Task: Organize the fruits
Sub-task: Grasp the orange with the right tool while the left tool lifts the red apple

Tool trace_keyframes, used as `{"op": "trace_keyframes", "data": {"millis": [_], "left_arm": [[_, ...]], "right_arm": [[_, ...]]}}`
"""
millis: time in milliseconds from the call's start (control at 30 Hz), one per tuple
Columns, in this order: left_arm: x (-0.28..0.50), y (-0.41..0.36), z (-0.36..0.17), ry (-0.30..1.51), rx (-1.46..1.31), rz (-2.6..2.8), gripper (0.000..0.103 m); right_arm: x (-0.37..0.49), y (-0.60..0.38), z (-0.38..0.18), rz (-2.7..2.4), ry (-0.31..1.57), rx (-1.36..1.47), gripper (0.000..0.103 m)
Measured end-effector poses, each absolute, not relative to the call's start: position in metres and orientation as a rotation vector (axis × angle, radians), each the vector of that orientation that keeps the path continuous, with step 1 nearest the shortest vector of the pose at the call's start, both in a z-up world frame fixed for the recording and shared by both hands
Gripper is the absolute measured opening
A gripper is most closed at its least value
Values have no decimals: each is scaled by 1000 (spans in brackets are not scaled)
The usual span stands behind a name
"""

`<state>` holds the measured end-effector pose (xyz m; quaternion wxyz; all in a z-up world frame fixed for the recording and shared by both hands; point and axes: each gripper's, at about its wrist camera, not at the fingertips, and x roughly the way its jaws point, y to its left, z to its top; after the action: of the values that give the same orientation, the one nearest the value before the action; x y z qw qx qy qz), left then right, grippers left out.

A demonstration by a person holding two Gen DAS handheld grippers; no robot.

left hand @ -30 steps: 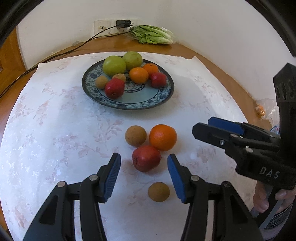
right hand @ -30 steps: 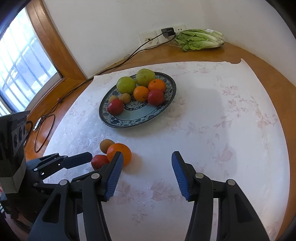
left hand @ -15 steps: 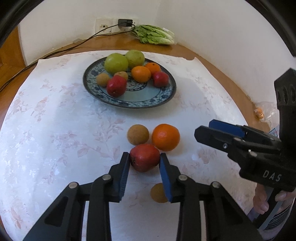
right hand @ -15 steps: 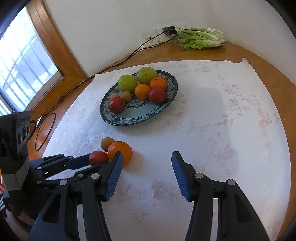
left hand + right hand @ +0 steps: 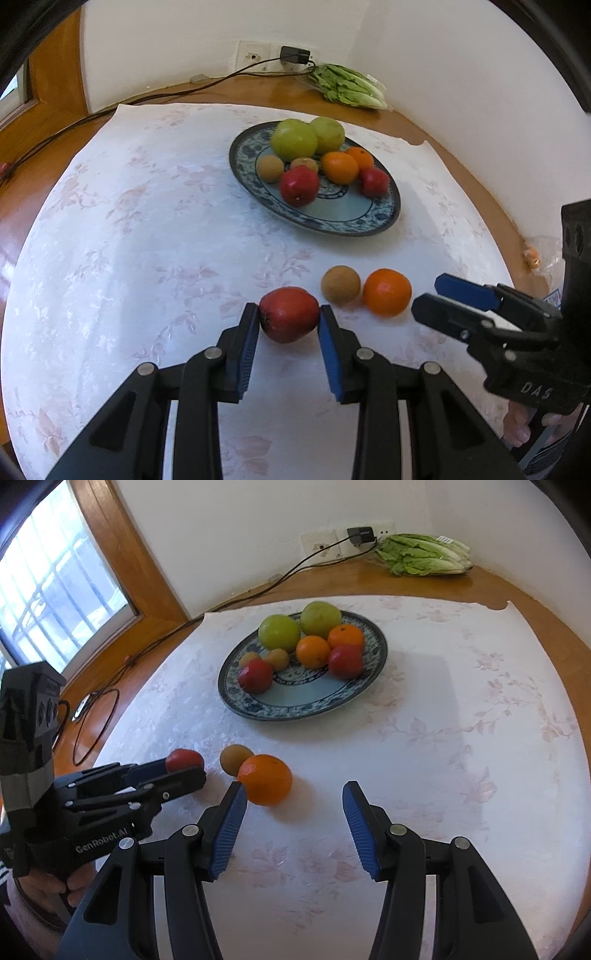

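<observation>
the blue-patterned plate (image 5: pixel 384 221) holds green, orange, red and brown fruit. nearer than the plate, the right gripper (image 5: pixel 291 825) hangs with jaws wide and empty; the left gripper (image 5: pixel 289 325) clamps the red fruit (image 5: pixel 289 314) beside a loose orange (image 5: pixel 386 291) and brown fruit (image 5: pixel 340 285).

Glossy glazed plate (image 5: pixel 384 223); matt floral tablecloth (image 5: pixel 129 240); polished wooden table (image 5: pixel 517 587).

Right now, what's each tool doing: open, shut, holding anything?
Left tool: shut on the red fruit.
Right tool: open, holding nothing; the orange lies beside its left finger.
</observation>
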<state>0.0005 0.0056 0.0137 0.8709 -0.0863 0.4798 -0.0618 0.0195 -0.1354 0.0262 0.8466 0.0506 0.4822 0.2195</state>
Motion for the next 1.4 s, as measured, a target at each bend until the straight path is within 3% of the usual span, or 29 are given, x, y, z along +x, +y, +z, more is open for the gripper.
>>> {"op": "trace_keyframes", "data": {"millis": [1133,1400], "left_arm": [[7,7,10,1014,-186,-117,34],[7,6,10,1015,-184,-115,34]], "right_arm": [[29,-109,11,507,1030,59,55],[30,-110,10,500,1012,50,46]]}}
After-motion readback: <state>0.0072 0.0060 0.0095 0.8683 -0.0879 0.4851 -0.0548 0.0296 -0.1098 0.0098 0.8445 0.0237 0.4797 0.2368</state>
